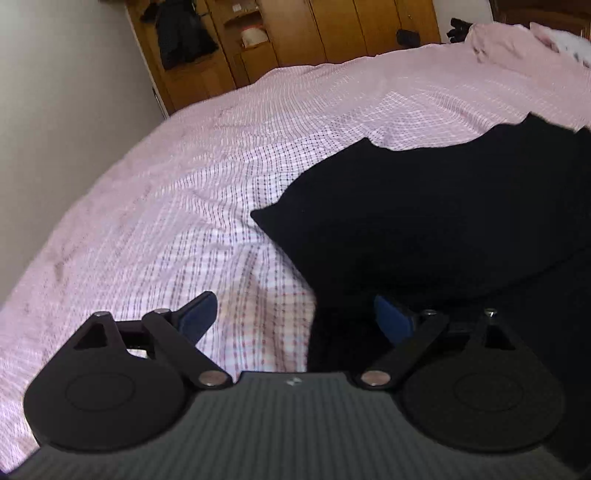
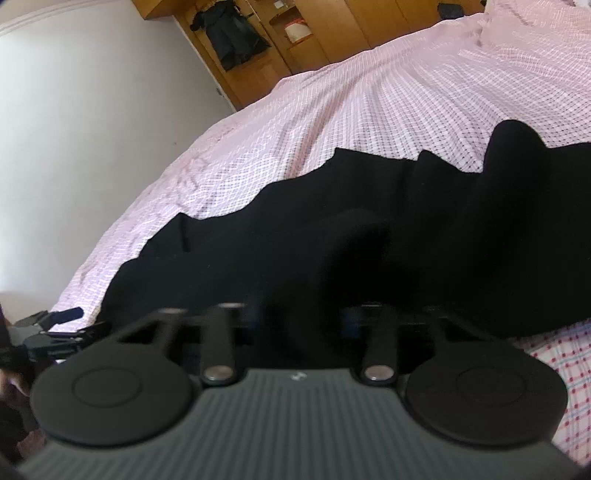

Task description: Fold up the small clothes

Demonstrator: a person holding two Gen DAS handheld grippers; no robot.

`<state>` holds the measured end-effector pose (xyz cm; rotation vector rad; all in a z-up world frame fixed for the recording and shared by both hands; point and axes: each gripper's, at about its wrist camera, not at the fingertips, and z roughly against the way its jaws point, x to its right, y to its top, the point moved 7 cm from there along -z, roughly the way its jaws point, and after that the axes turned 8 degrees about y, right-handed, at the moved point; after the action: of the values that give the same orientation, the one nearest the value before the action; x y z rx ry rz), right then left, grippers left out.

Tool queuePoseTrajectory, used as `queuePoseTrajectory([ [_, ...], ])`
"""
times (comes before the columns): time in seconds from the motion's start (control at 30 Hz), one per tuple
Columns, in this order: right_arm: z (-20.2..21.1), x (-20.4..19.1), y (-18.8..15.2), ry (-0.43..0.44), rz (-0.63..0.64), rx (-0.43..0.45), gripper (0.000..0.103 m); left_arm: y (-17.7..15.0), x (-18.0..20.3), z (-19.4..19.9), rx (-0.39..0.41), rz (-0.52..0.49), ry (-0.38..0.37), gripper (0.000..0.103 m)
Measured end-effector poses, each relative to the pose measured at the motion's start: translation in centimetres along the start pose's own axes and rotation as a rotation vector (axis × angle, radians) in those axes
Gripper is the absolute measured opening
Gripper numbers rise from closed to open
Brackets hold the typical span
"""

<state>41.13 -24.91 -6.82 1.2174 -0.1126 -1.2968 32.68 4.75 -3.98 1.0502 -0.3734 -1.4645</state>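
Pink checked bedcover (image 1: 155,221) fills the room's bed, with a wooden wardrobe (image 1: 295,33) at the top of both views.

Black garment (image 1: 443,221) lies rumpled at the right of the left wrist view, not yet folded neatly by my reading. Left gripper (image 1: 295,314) stands spread wide, its right pad at the cloth's edge, pinching nothing. Right gripper (image 2: 299,317) looks narrowed over dark fabric low in its view; blur hides whether it actually holds any.
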Motion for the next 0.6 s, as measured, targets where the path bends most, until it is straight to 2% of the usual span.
queuePoseTrajectory([
  [0.07, 0.6, 0.2, 0.1, 0.033, -0.058, 0.019, 0.013, -0.1, -0.9, -0.2, 0.003, 0.052, 0.018, 0.086],
  [0.1, 0.9, 0.2, 0.2, 0.049, -0.091, 0.026, 0.013, -0.2, -1.5, -0.1, 0.002, 0.086, 0.023, 0.077],
  [0.13, 1.2, 0.1, 0.3, 0.066, -0.119, 0.029, 0.013, -0.3, -2.2, 0.1, 0.001, 0.106, 0.055, 0.059],
  [0.17, 1.5, -0.1, 0.2, 0.08, -0.141, 0.031, 0.012, -0.5, -3.3, 0.1, -0.01, 0.114, 0.14, 0.046],
  [0.2, 1.8, -0.4, 0.2, 0.089, -0.152, 0.033, 0.012, -0.9, -4.7, -0.2, -0.022, 0.128, 0.217, 0.039],
  [0.27, 2.1, -1.3, 0.0, 0.097, -0.135, 0.023, 0.012, -1.5, -7.1, -0.7, -0.054, 0.223, 0.241, 0.038],
  [0.33, 2.2, -1.9, -0.5, 0.076, -0.113, -0.006, 0.012, -1.9, -8.4, -0.9, -0.087, 0.304, 0.184, 0.038],
  [0.43, 1.5, -2.0, -1.1, -0.017, -0.021, -0.034, 0.013, -1.2, -7.8, 0.3, -0.048, 0.303, 0.128, 0.038],
  [0.53, 1.4, -1.0, -1.0, -0.069, 0.028, -0.004, 0.022, -0.3, -6.1, 1.5, 0.004, 0.27, 0.07, 0.039],
  [0.57, 1.6, -0.5, -0.7, -0.073, 0.038, 0.019, 0.032, 0.1, -5.7, 1.9, 0.018, 0.269, 0.046, 0.04],
  [0.6, 2.1, 0.0, -0.4, -0.086, 0.039, 0.046, 0.037, 0.5, -5.3, 2.3, 0.031, 0.271, 0.026, 0.046],
])
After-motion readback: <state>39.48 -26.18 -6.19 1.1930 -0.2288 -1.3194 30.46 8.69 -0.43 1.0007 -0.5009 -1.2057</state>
